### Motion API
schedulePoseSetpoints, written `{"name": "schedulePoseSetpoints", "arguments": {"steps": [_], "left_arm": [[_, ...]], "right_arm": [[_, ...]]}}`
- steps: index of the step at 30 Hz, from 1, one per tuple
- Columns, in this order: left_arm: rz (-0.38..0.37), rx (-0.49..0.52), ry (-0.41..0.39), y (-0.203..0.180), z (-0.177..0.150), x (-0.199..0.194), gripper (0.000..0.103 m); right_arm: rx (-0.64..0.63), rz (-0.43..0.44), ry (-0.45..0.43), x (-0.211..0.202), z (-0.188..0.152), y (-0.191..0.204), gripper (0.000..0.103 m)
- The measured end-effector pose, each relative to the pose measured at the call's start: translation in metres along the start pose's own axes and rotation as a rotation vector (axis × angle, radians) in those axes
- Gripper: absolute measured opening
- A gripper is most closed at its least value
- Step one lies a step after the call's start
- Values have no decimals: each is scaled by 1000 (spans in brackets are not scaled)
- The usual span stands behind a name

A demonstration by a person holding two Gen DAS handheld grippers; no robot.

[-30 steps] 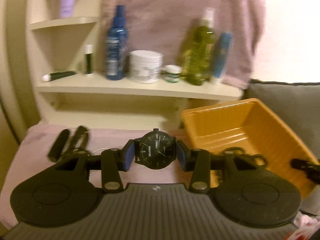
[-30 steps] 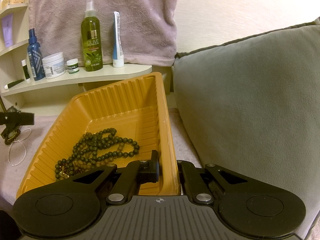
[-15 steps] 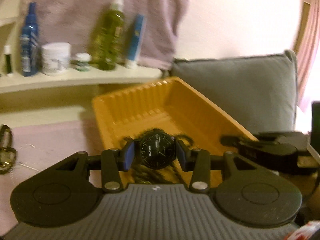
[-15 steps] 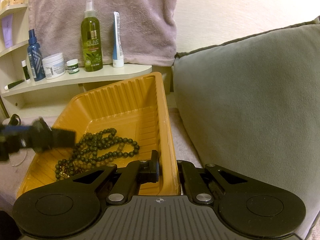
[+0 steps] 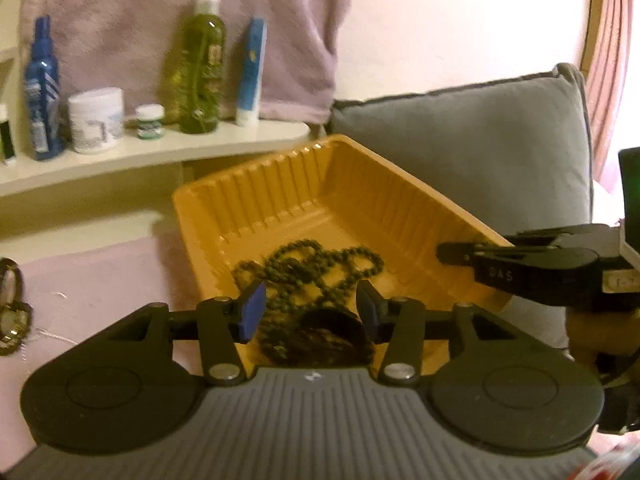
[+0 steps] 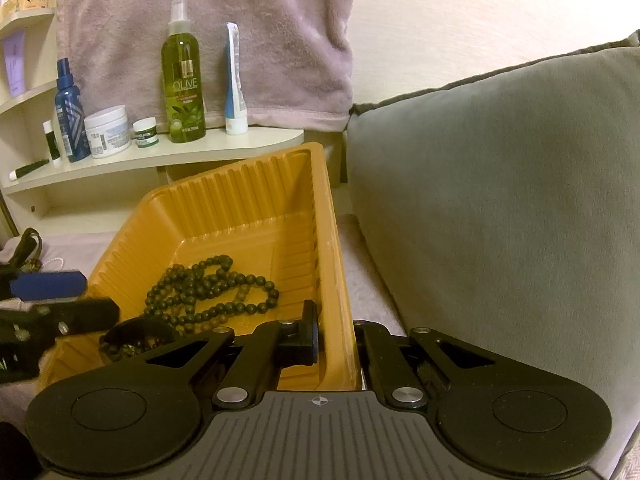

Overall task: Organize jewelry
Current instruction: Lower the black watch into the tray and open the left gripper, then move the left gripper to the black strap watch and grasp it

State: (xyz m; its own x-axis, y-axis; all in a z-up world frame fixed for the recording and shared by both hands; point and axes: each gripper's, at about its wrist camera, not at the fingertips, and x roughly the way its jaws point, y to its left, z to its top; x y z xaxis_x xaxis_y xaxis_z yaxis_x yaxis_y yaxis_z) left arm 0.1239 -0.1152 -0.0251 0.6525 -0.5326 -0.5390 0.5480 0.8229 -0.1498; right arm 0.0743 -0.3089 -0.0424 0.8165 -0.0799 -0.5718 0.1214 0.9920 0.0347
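1. Left gripper is sitting over the near end of the orange tray, jaws opening; the blue pads are touching nothing.
2. Black watch is lying below and between those pads, blurred, inside the tray on top of the beads. Not gripped.
3. Dark bead necklace is lying coiled on the tray floor, toward the near half (some brownish beads are showing among the dark ones).
4. Right gripper is clamping the tray's right wall near the near corner: one finger inside, the other outside, jaws closed on the rim. Left view is showing the same grip from the side.
5. Tray is sitting on a pink cloth, just beside a grey cushion on its right.
6. More jewellery is lying on the cloth at the far left edge, well apart from the tray; too cropped to identify.
7. Behind: a white shelf is carrying a green spray bottle, a blue bottle, a white jar and a blue-white tube, with a pink towel hanging behind them.
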Motion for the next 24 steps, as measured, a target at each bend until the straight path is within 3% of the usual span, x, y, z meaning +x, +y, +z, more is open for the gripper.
{"name": "schedulePoseSetpoints", "arguments": {"steps": [9, 24], "left_arm": [[165, -81, -48, 36, -7, -20, 45], [456, -180, 0, 123, -43, -43, 44]], "right_arm": [[-1, 0, 0, -1, 0, 1, 3], [-7, -4, 2, 1, -1, 1, 3]]}}
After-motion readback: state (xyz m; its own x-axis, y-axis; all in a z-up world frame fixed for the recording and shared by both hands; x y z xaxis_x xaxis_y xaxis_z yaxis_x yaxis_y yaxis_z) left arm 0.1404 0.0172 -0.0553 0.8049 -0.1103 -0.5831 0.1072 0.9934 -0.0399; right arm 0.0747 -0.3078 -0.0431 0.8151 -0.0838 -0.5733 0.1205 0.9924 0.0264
